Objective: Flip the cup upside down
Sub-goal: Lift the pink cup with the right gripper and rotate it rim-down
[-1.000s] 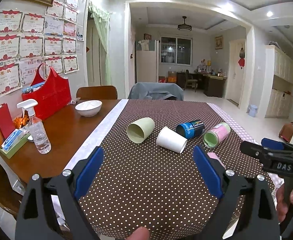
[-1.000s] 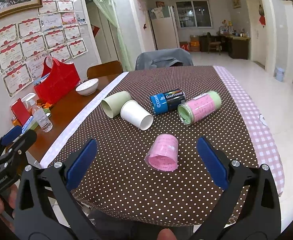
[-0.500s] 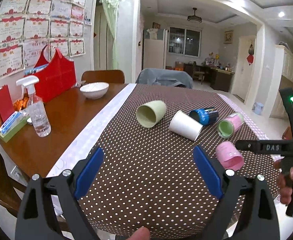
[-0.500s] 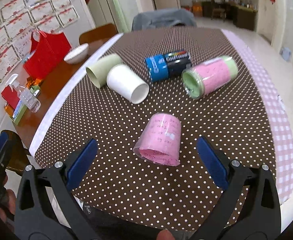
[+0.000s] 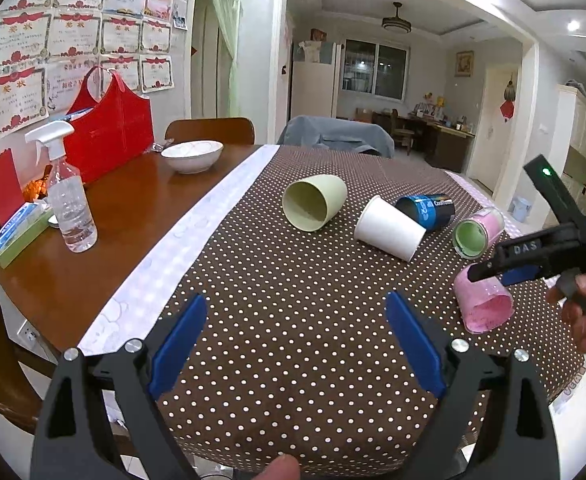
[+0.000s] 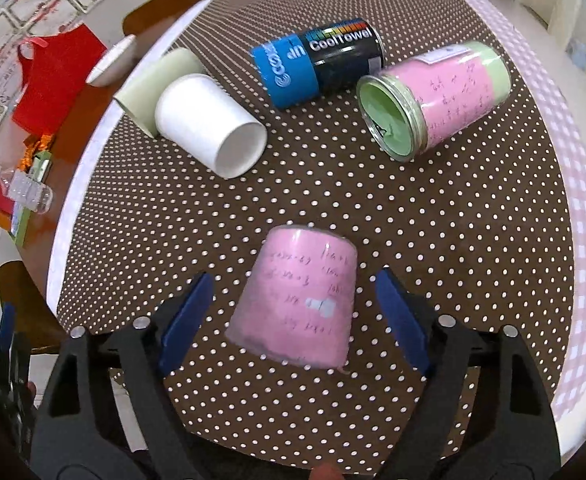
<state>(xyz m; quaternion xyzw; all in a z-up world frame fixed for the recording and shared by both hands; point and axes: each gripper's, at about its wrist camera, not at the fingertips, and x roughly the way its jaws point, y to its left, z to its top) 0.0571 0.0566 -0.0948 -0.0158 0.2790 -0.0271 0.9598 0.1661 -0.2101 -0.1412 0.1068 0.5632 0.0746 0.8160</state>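
1. Right gripper (image 6: 293,304) has its jaws spread wide around the pink cup (image 6: 299,304), not touching it.
2. That cup lies on the polka-dot tablecloth (image 6: 433,220).
3. Left gripper (image 5: 293,344) gapes wide too, holding nothing.

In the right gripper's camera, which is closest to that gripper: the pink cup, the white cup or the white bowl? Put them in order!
1. Pink cup: closest, between the open right gripper's fingers.
2. White cup: farther, up and left, lying on its side.
3. White bowl: farthest, at the far left on the bare wood.
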